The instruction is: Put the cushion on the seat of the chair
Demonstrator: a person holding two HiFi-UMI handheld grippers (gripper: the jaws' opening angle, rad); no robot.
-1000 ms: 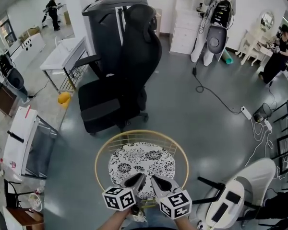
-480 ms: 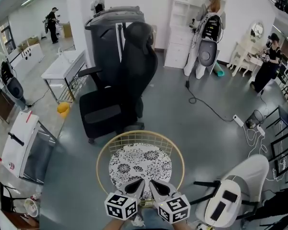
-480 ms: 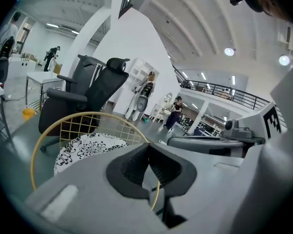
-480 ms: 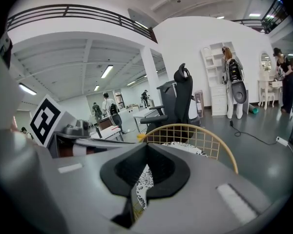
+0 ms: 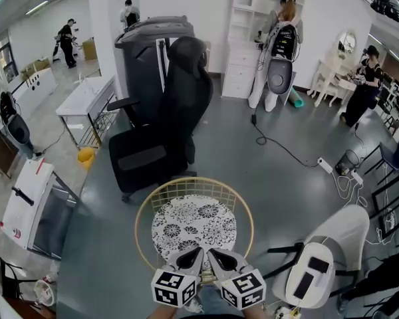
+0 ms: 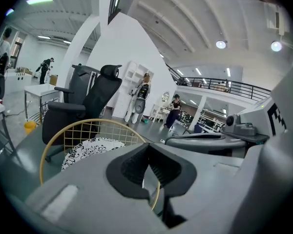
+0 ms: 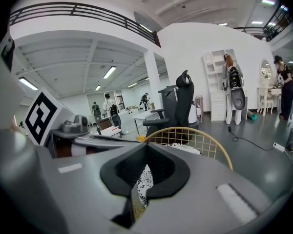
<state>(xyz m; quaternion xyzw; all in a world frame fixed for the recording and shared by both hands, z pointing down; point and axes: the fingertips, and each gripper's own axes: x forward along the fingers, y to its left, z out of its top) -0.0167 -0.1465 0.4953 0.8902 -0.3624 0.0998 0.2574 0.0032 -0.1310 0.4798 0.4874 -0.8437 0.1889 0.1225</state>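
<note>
A round black-and-white flowered cushion (image 5: 194,226) lies in a gold wire frame (image 5: 141,211), held just in front of me. My left gripper (image 5: 194,251) and right gripper (image 5: 215,251) sit side by side at its near rim. The left gripper view shows the jaws (image 6: 147,167) shut, the gold wire (image 6: 156,199) passing between them. In the right gripper view the jaws (image 7: 145,161) are shut on the cushion's patterned edge (image 7: 145,179) and the rim. The black office chair (image 5: 161,121) stands beyond, its seat (image 5: 141,158) bare.
A tall grey machine (image 5: 149,52) stands behind the chair, a white table (image 5: 86,98) to its left. A white case (image 5: 30,198) lies at the left, a white seat-shaped device (image 5: 319,264) at the lower right. Cables (image 5: 279,145) cross the floor. People stand at the back.
Both grippers have risen a little with the wire frame and cushion, and the left gripper has rolled. The office chair has not moved.
</note>
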